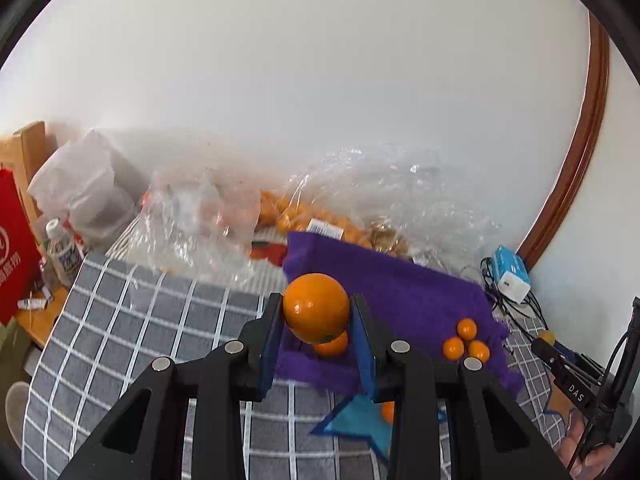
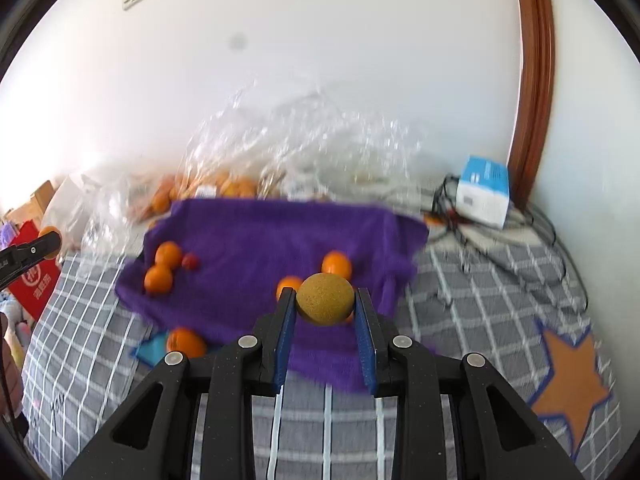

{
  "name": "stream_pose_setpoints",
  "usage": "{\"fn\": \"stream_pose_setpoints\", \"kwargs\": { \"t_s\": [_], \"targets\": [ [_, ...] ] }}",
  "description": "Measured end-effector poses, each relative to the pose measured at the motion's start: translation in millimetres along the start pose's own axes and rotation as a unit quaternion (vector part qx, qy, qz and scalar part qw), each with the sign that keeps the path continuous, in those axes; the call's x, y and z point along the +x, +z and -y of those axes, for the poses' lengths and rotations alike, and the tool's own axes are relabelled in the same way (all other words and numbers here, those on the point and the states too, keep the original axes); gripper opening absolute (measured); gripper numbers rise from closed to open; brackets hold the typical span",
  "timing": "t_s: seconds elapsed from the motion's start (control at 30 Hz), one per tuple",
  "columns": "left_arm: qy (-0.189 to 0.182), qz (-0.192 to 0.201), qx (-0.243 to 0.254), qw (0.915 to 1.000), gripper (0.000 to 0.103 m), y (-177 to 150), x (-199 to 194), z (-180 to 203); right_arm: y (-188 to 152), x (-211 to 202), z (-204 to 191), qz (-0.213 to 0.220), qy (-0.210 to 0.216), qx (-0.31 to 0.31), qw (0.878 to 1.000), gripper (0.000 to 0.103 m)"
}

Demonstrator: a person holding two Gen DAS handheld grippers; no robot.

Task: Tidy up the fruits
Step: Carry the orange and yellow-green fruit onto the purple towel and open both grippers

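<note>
Two handheld grippers are shown above a bed covered with a grey checked blanket (image 1: 132, 320), on which a purple cloth (image 2: 256, 220) is spread. The left gripper (image 1: 316, 308) is clamped on an orange (image 1: 316, 306), held between its blue pads clear of the cloth. The right gripper (image 2: 325, 300) is clamped on a dull brown-yellow round fruit (image 2: 326, 299), likewise held off the cloth.

In the left wrist view, three small oranges (image 1: 466, 340) are clustered on the cloth at three o'clock from the held orange. In the right wrist view, two oranges and a small red fruit (image 2: 191, 261) are grouped at nine o'clock from the held fruit, and one more orange (image 2: 185, 342) lies at seven o'clock, at the cloth's near edge.

The step in hand is judged to be a carry. It would be done well if both grips are kept firm but not crushing, the round fruits are kept centred on the pads so they cannot roll out, and each is lowered beside its own kind before release.

White characters are printed on a red bag (image 1: 16, 248) at nine o'clock but cannot be read. The letters "DAS" (image 1: 576, 392) are seen on the other gripper's arm at four o'clock. A barcode sticker (image 1: 326, 227) on bagged oranges at twelve o'clock is illegible.
</note>
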State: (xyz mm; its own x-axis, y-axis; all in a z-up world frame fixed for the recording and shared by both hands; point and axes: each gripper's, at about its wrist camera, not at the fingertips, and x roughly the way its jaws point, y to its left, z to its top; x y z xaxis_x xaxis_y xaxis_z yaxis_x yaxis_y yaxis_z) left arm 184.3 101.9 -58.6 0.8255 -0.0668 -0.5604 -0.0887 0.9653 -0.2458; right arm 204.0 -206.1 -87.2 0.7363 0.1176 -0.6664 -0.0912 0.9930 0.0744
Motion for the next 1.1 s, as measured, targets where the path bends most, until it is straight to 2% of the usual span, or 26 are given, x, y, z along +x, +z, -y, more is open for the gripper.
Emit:
{"fn": "stream_pose_setpoints", "kwargs": {
  "t_s": [0.27,0.5,0.67,0.8,1.0,1.1],
  "targets": [
    [0.009,-0.004,0.008,0.9999,0.031,33,41,9,52,38,12,0.007,-0.004,0.015,1.0,0.029],
    [0.016,-0.022,0.006,0.9996,0.031,47,86,15,77,85,20,-0.012,0.002,0.027,1.0,0.029],
    [0.01,-0.048,0.007,0.9987,0.031,46,122,24,78,123,22,-0.045,0.0,0.027,0.999,0.029],
    [0.011,-0.08,0.018,0.9966,0.031,39,151,34,70,155,23,-0.089,-0.004,0.025,0.996,0.029],
    [0.017,-0.135,0.036,0.9901,0.031,23,189,45,61,185,25,-0.143,0.001,0.038,0.989,0.029],
    [0.021,-0.153,0.038,0.9873,0.031,18,198,45,59,191,25,-0.154,-0.001,0.039,0.987,0.029]
  ]
}}
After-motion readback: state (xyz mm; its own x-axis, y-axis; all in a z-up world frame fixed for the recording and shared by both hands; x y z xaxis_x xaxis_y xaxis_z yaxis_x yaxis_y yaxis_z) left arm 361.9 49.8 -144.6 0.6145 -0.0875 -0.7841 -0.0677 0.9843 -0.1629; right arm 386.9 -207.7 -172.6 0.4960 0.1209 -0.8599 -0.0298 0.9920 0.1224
